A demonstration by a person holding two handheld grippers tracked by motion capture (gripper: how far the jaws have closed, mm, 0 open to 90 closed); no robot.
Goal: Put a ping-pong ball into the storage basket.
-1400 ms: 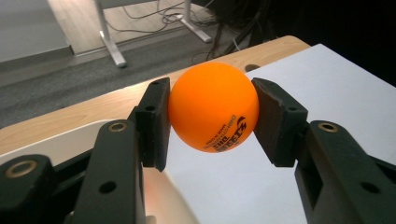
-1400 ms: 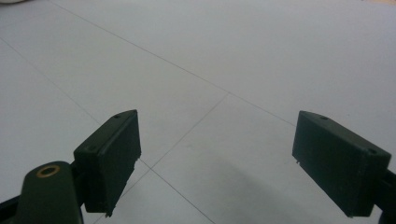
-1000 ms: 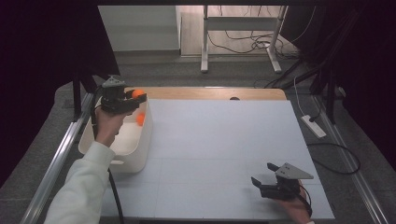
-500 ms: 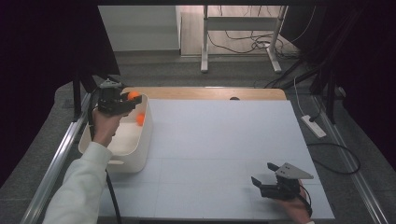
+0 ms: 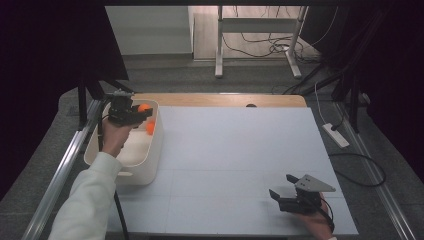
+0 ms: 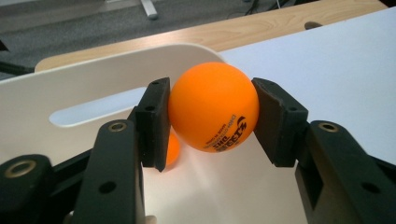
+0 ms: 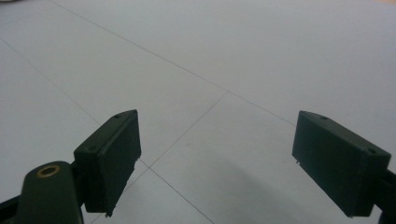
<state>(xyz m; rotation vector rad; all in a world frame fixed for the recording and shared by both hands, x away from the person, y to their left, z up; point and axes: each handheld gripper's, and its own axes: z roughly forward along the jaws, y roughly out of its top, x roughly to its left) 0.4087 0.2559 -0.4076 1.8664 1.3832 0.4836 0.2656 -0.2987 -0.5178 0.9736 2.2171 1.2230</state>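
High view: two orange balls, one white bin [image 5: 127, 165]; your left gripper [image 5: 134, 114] holds one ball [image 5: 144, 107] over the bin. Left gripper view: pads pinch that ball; second ball [image 6: 173, 148] lies below. Right gripper view: your right gripper [image 7: 217, 163] spread, empty.

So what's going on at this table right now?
A person is working with a handheld gripper in each hand. The left gripper is shut on an orange ball and holds it over the white bin at the table's left edge. A second orange ball already lies inside the bin. The right gripper sits open over the bare white table near the front right, holding nothing.
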